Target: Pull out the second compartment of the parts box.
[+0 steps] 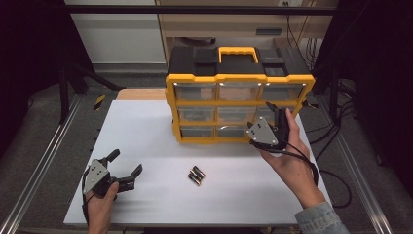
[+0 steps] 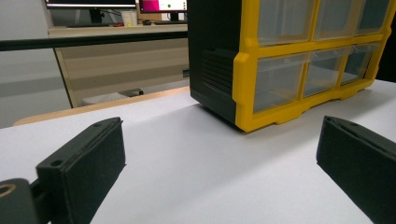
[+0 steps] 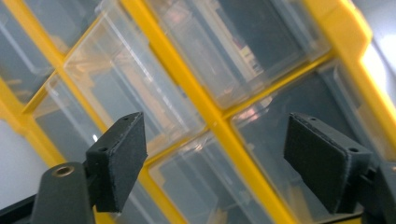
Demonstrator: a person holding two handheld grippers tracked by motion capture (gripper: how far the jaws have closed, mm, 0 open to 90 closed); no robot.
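Observation:
A yellow and black organiser box [image 1: 238,73] with clear drawers stands at the back of the white table [image 1: 146,131]. My right gripper [image 1: 276,113] is raised in front of its right-hand drawers, jaws open with nothing between them. In the right gripper view the right gripper [image 3: 215,158] looks straight at the clear drawers [image 3: 135,88] and their yellow dividers, close up. My left gripper [image 1: 126,162] rests near the table's front left corner, open and empty. In the left gripper view the left gripper [image 2: 219,163] points toward the box's left front corner [image 2: 243,93]. Two batteries [image 1: 196,175] lie side by side on the table in front of the box.
The box has a yellow carrying handle [image 1: 237,50] on top. Metal rails [image 1: 44,156] run along both sides of the table. Cables [image 1: 336,180] trail off the right edge. A wooden bench [image 2: 116,60] stands behind the table.

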